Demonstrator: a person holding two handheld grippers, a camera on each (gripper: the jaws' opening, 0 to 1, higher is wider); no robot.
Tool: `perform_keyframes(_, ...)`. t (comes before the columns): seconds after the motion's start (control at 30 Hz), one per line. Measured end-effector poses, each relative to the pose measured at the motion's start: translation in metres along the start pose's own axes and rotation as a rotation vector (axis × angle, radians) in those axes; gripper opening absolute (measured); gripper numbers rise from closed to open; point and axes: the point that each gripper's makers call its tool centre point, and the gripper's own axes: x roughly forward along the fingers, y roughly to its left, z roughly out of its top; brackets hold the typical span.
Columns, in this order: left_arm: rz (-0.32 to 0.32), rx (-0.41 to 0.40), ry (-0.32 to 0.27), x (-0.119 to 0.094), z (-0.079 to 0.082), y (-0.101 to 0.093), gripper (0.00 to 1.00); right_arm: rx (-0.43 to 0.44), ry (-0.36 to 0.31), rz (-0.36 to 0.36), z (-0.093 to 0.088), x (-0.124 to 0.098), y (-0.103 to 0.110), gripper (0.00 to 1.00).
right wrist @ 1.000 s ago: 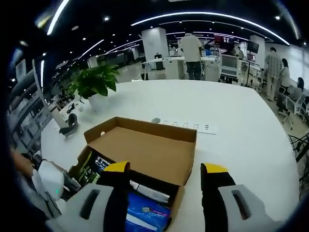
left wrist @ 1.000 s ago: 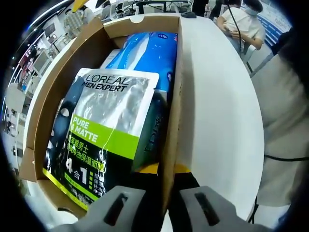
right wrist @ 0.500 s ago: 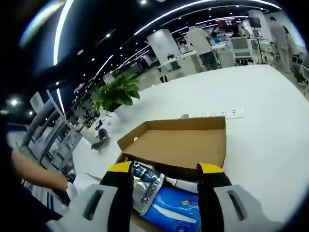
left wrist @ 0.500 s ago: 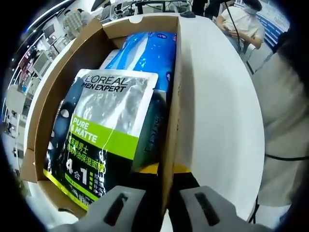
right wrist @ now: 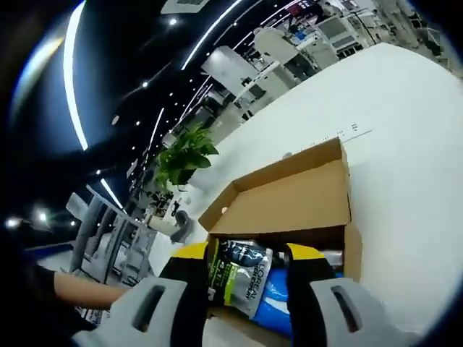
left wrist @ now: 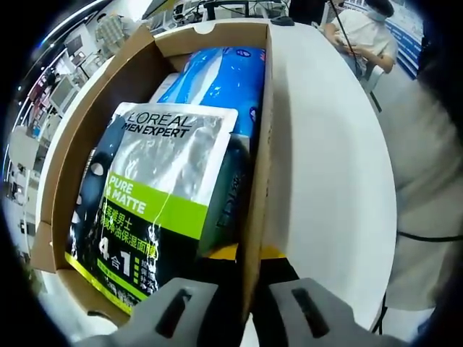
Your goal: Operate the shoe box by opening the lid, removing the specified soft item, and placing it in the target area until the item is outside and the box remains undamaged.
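The shoe box (left wrist: 255,181) sits open on the white desk (left wrist: 325,166), its lid (right wrist: 289,206) folded back. Inside lie a L'Oréal Men Expert face-mask pouch (left wrist: 155,195) on top and a blue soft pack (left wrist: 221,83) partly under it.

The left tool (left wrist: 242,303) has not shifted over the last second. Its jaws straddle the box's near side wall, one inside and one outside, closed narrow on the cardboard, apparently steadying the box.

The right tool (right wrist: 239,271) is what has changed. A second ago it looked at the box from well back, with the raised lid hiding most of the contents. Now it has come in over the open box, tilted down, and the face-mask pouch (right wrist: 242,271) shows between its yellow-tipped jaws, which stand wide apart and hold nothing.

Judging from this, the lid step is done and the reach for the soft item is under way. The pouch is not yet gripped. It looks thin and slippery, so a pinch on its edge seems wiser than a push against the box wall.
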Motion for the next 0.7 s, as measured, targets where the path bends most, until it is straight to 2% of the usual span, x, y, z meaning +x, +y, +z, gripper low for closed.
perform_keyframes(0.07, -0.001, -0.001, 0.000, 0.000, 0.000, 0.000, 0.01, -0.040, -0.017, -0.024, 0.000, 0.006, -0.002, 0.38)
perform_keyframes(0.13, -0.001, -0.001, 0.000, 0.000, 0.000, 0.000, 0.01, -0.069, 0.044, -0.077, -0.012, 0.012, -0.011, 0.38)
perform_keyframes(0.2, -0.002, 0.000, 0.000, 0.000, 0.000, 0.000, 0.01, -0.045, 0.094, -0.093, -0.023, 0.017, -0.016, 0.37)
perform_keyframes(0.23, -0.002, 0.000, -0.001, 0.000, 0.000, 0.000, 0.01, -0.051, 0.079, -0.087, -0.021, 0.020, -0.016, 0.36)
perform_keyframes(0.33, -0.001, 0.002, -0.002, 0.000, 0.000, 0.000, 0.01, -0.053, 0.096, -0.078, -0.029, 0.025, -0.010, 0.31)
perform_keyframes(0.43, -0.001, 0.003, -0.003, 0.000, 0.000, 0.000, 0.01, -0.068, 0.112, -0.089, -0.033, 0.032, -0.013, 0.34)
perform_keyframes(0.5, -0.002, 0.003, -0.003, 0.000, 0.000, 0.000, 0.01, -0.050, 0.125, -0.086, -0.036, 0.035, -0.014, 0.33)
perform_keyframes(0.57, -0.002, 0.002, -0.002, 0.000, 0.000, -0.001, 0.01, 0.007, 0.156, -0.081, -0.043, 0.038, -0.015, 0.32)
perform_keyframes(0.7, -0.002, 0.003, -0.004, 0.000, 0.000, -0.001, 0.01, 0.018, 0.155, -0.086, -0.047, 0.043, -0.020, 0.33)
